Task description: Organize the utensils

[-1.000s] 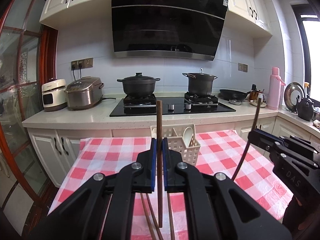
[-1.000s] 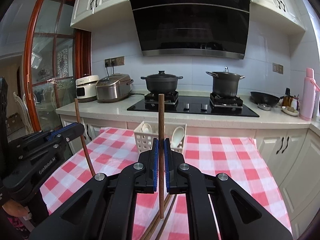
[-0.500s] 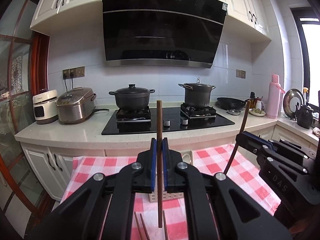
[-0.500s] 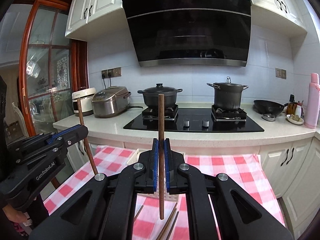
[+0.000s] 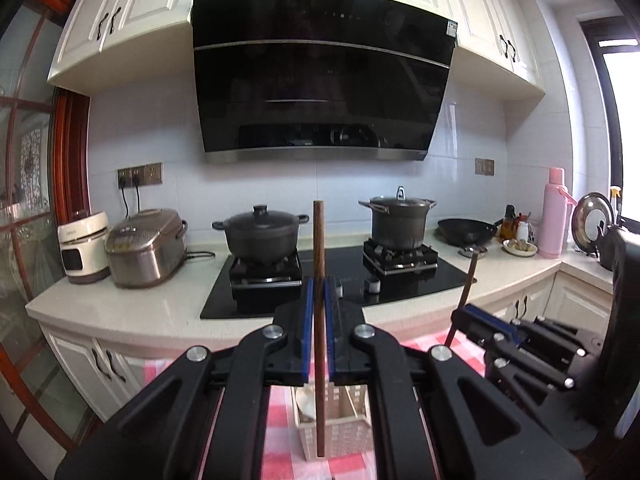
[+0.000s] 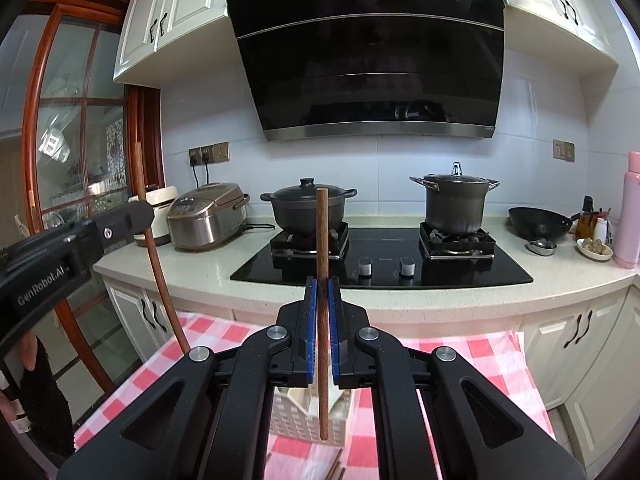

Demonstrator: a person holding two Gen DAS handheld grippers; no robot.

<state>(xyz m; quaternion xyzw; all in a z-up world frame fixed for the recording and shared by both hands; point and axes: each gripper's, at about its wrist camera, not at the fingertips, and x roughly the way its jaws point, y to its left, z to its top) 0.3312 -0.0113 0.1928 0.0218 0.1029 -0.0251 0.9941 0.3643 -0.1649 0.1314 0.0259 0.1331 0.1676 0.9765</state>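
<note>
Behind the red-checked counter point(image 6: 472, 356) runs the stove, and I hold both grippers high over the white basket point(image 5: 340, 436) so each chopstick can drop in end-first. My left gripper point(image 5: 318, 320) and right gripper point(image 6: 322, 320) are each clamped tight on one upright, slim, dark-brown wooden chopstick point(image 5: 319, 264) point(image 6: 322, 264), tips just above the rim.

White cabinets point(image 5: 132, 24); black hood point(image 5: 320, 76); tiled wall point(image 5: 472, 128)

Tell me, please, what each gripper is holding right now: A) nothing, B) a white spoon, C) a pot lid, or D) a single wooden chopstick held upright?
D: the left gripper and the right gripper are each shut on an upright wooden chopstick above the white utensil basket.
</note>
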